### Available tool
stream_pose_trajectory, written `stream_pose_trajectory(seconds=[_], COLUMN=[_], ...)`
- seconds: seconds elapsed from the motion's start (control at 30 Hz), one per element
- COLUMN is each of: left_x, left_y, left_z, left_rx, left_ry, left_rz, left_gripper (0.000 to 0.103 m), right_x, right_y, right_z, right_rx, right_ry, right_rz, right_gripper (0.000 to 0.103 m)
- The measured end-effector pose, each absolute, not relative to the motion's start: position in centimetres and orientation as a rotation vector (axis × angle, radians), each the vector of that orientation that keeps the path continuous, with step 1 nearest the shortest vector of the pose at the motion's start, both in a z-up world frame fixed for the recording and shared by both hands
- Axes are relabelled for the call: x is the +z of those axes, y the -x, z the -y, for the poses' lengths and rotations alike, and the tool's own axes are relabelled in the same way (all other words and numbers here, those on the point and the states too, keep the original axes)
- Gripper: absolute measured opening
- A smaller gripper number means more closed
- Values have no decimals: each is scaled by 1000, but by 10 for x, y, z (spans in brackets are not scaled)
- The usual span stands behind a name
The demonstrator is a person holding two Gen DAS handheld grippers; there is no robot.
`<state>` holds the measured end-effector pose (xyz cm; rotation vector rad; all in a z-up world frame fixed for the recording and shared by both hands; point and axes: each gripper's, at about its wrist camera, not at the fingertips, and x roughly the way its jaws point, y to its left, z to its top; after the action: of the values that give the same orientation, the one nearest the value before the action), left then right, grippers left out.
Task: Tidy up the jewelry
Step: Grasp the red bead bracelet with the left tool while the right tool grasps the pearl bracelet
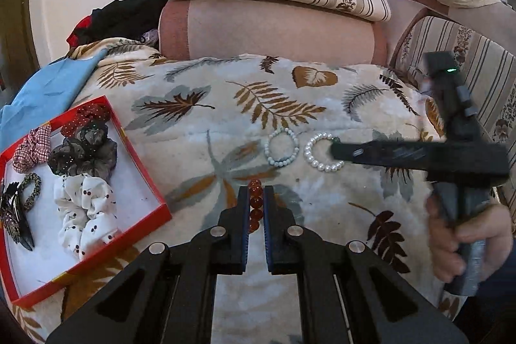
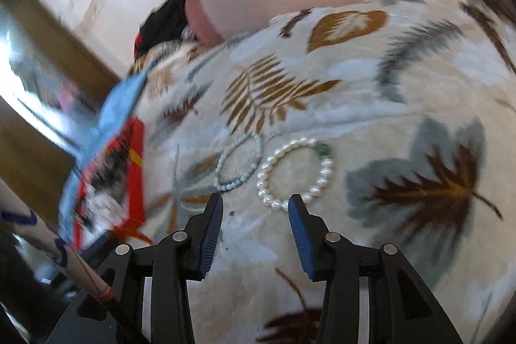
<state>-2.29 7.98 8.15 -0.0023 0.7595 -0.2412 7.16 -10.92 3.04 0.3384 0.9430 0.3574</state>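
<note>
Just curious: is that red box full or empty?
Partly full: the red box holds scrunchies and clips, with bare white floor showing.

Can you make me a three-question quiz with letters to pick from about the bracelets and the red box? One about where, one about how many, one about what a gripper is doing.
1. Where is the red box?
A. left of the bracelets
B. right of them
C. on the striped cushion

2. How many bracelets lie loose on the blanket?
A. one
B. two
C. four

3. What is the left gripper doing?
A. standing open, empty
B. squeezing amber beads
C. holding a scrunchie

Answers: 1 A, it sits at the left edge. 2 B, the small white bracelet and the pearl bracelet. 3 B, the amber bead bracelet sits clamped between its fingers.
</note>
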Motion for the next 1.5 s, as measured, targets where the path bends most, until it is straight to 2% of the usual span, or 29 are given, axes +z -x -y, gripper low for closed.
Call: stream_pose_trajectory(seconds=[0.03, 0.1, 0.23, 0.3, 0.47, 0.7, 1.5], left_x=[83, 83, 79, 77, 76, 76, 78], left_y=[24, 23, 21, 20, 18, 19, 22], left_z=[-83, -89, -91, -91, -92, -87, -76], left_rx=[-241, -243, -241, -238, -221, -200, -167], left_ry=[12, 30, 33, 28, 33, -12, -115], left_rz=[-759, -761, -771, -772, -768, -747, -704], left_gripper=[7, 7, 7, 7, 7, 7, 7], right_x=[26, 17, 2, 4, 13, 47, 77], right_y=[-77, -87, -101, -100, -86, -44, -30], right_z=[98, 83, 66, 64, 77, 89, 88], right_rx=[351, 328, 289, 299, 455, 592, 636], right_ry=[-282, -192, -27, 8, -201, -376, -424], right_rz=[-950, -963, -950, -937, -983, -908, -830], right_gripper=[42, 31, 24, 11, 11, 11, 11])
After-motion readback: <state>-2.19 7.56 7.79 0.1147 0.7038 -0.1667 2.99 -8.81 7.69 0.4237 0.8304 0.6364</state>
